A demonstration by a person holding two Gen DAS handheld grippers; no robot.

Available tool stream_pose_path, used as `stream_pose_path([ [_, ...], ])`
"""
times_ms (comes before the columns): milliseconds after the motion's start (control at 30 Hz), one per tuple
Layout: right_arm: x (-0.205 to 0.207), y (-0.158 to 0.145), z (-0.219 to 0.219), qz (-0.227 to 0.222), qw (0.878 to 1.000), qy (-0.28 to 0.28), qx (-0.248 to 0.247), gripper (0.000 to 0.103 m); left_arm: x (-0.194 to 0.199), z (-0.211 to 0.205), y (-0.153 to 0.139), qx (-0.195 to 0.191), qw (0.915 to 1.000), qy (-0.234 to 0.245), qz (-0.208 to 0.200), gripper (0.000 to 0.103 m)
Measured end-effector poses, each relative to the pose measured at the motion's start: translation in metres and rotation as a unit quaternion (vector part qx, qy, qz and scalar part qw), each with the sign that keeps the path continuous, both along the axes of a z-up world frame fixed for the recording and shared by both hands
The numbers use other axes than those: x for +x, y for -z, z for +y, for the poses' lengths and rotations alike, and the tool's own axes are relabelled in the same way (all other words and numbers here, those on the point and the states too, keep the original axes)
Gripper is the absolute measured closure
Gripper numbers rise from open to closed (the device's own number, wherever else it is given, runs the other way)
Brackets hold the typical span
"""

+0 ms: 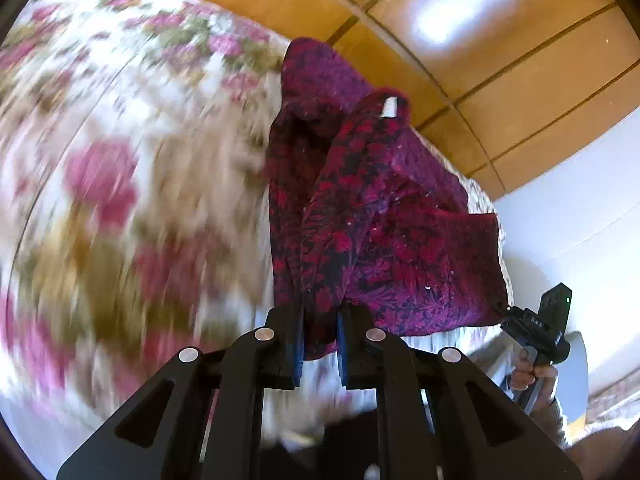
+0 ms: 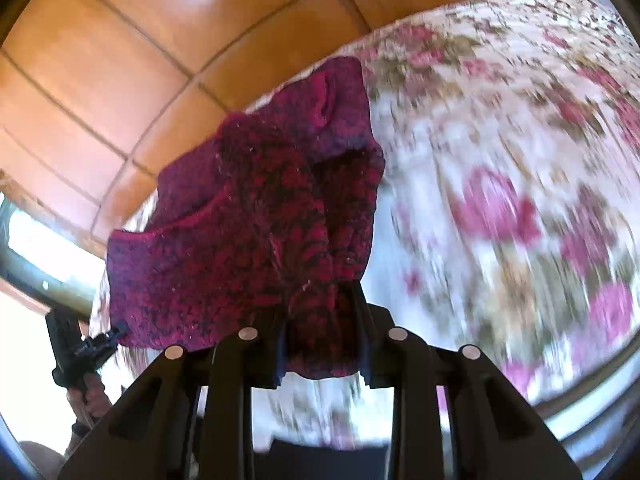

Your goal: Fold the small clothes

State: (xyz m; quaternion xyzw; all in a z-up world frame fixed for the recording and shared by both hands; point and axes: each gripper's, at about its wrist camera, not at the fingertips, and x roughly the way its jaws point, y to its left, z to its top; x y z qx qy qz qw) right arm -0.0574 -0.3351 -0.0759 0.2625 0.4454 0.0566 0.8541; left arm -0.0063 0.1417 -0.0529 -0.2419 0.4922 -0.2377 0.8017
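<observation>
While both grippers pinch it, the garment (image 1: 360, 208) hangs above the bedspread (image 1: 120, 160).

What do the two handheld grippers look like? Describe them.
Both are matte black. The left gripper and the right gripper each have angular linkage arms with silver round pivot pins and triangular cutouts. The fingers carry blue pads. The right one bears small white lettering.

A bedspread (image 1: 120, 168) with pink roses and olive leaves on white covers the bed, blurred in both views. Beyond its edge lies an orange-brown tiled floor (image 2: 120, 60), glossy with reflected light.
</observation>
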Motion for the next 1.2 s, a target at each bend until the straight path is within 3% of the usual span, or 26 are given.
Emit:
stream_pose_path([
  [100, -0.012, 0.001, 0.007, 0.008, 1.000, -0.012, -0.026, 0.077, -0.014, -0.001, 0.000, 0.028, 0.9996, 0.005, 0.001, 0.086],
  [167, -0.006, -0.005, 0.006, 0.000, 0.999, 0.002, -0.052, 0.056, -0.010, 0.000, -0.011, 0.048, 0.9986, -0.004, -0.020, 0.072],
  [200, -0.005, -0.010, 0.005, -0.011, 0.998, 0.007, -0.056, 0.052, -0.007, 0.002, -0.016, 0.056, 0.9979, -0.008, -0.031, 0.056],
  [233, 0.000, -0.020, 0.005, -0.030, 0.997, 0.013, -0.069, 0.047, -0.003, 0.003, -0.022, 0.067, 0.9964, -0.016, -0.048, 0.047],
  [267, 0.003, -0.027, 0.006, -0.042, 0.996, 0.014, -0.083, 0.044, -0.001, 0.003, -0.029, 0.079, 0.9943, -0.024, -0.067, 0.047],
  [433, 0.036, -0.050, 0.034, -0.082, 0.983, -0.018, -0.163, 0.044, 0.026, -0.023, -0.054, 0.145, 0.9780, 0.004, -0.150, 0.047],
  [533, 0.061, -0.041, 0.053, -0.075, 0.974, -0.044, -0.208, 0.047, 0.041, -0.047, -0.051, 0.183, 0.9686, 0.044, -0.163, 0.047],
  [600, 0.072, -0.031, 0.060, -0.059, 0.969, -0.055, -0.232, 0.050, 0.055, -0.054, -0.040, 0.187, 0.9688, 0.063, -0.150, 0.047],
  [667, 0.081, -0.018, 0.061, -0.040, 0.965, -0.060, -0.252, 0.066, 0.062, -0.060, -0.033, 0.181, 0.9695, 0.075, -0.148, 0.047],
  [700, 0.083, -0.015, 0.058, -0.034, 0.966, -0.059, -0.249, 0.071, 0.064, -0.062, -0.029, 0.181, 0.9690, 0.080, -0.148, 0.055],
  [733, 0.079, -0.013, 0.055, -0.035, 0.968, -0.058, -0.242, 0.076, 0.065, -0.062, -0.025, 0.179, 0.9694, 0.082, -0.146, 0.081],
  [767, 0.076, -0.014, 0.053, -0.039, 0.969, -0.056, -0.238, 0.079, 0.065, -0.061, -0.023, 0.173, 0.9704, 0.086, -0.145, 0.086],
  [867, 0.065, -0.026, 0.052, -0.049, 0.970, -0.051, -0.235, 0.083, 0.054, -0.057, -0.026, 0.163, 0.9702, 0.073, -0.164, 0.089],
  [967, 0.050, -0.048, 0.051, -0.070, 0.972, -0.052, -0.218, 0.084, 0.039, -0.046, -0.040, 0.126, 0.9757, 0.056, -0.170, 0.090],
  [1067, 0.040, -0.068, 0.047, -0.088, 0.975, -0.051, -0.198, 0.084, 0.026, -0.037, -0.056, 0.101, 0.9753, 0.053, -0.189, 0.090],
  [1200, 0.051, -0.086, 0.036, -0.109, 0.979, -0.034, -0.169, 0.084, 0.037, -0.033, -0.073, 0.081, 0.9759, 0.033, -0.200, 0.090],
])
